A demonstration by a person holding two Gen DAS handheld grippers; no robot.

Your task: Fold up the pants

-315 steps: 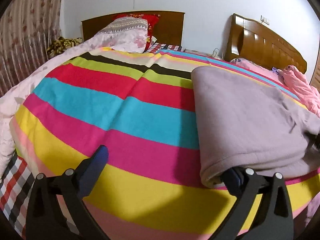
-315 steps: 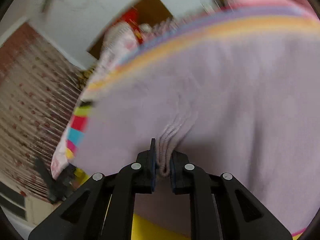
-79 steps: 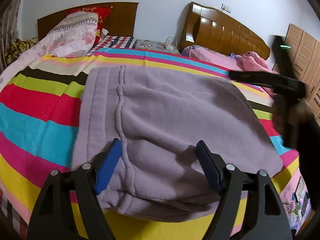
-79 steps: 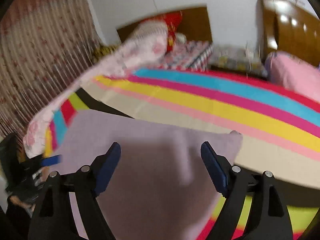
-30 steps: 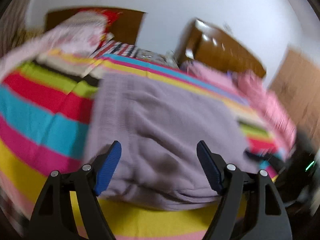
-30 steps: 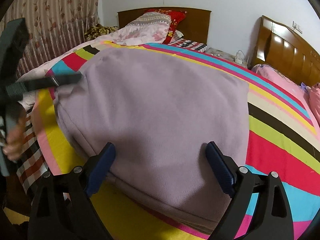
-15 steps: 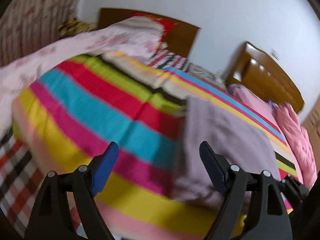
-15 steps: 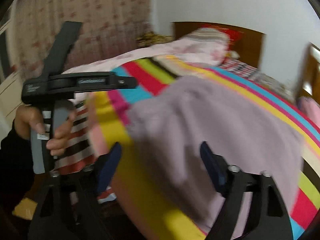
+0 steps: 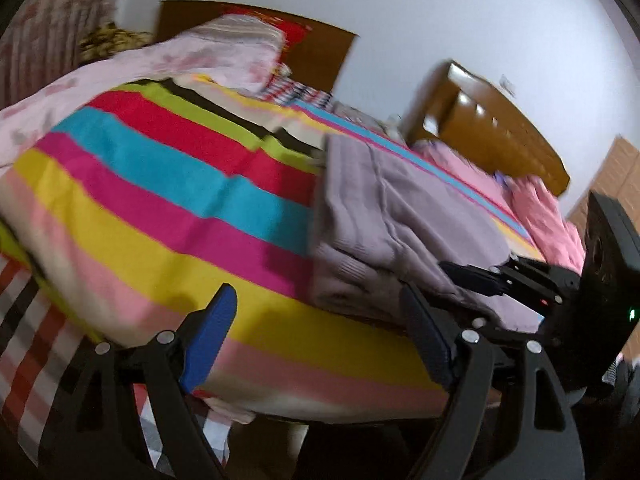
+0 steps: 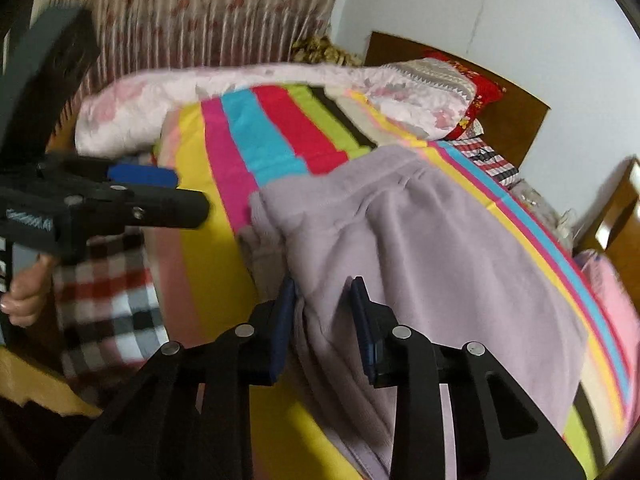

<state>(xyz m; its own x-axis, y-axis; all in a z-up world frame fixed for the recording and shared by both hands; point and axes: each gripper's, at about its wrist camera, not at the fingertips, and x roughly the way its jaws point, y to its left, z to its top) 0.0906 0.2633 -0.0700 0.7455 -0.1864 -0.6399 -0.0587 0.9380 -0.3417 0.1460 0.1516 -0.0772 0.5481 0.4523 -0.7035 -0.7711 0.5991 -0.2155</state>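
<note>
The folded lilac pants (image 9: 404,216) lie on the striped bedspread (image 9: 160,184) near the bed's front edge. They also show in the right wrist view (image 10: 420,240). My left gripper (image 9: 316,336) is open and empty, held off the bed's front edge to the left of the pants. It shows in the right wrist view (image 10: 160,188) at the left. My right gripper (image 10: 324,312) has its jaws narrowed around a fold at the pants' near edge. It shows in the left wrist view (image 9: 492,280) at the pants' right edge.
A pink floral quilt (image 10: 224,92) and pillows (image 10: 432,80) lie at the bed's far side by the wooden headboard (image 9: 256,36). A checked sheet (image 10: 112,304) hangs over the front. A second bed with pink bedding (image 9: 548,216) stands to the right. A curtain (image 10: 200,12) hangs behind.
My right gripper went from wide open above the pants to narrowed around their near edge. My left gripper drew back off the pants and swung left, still open.
</note>
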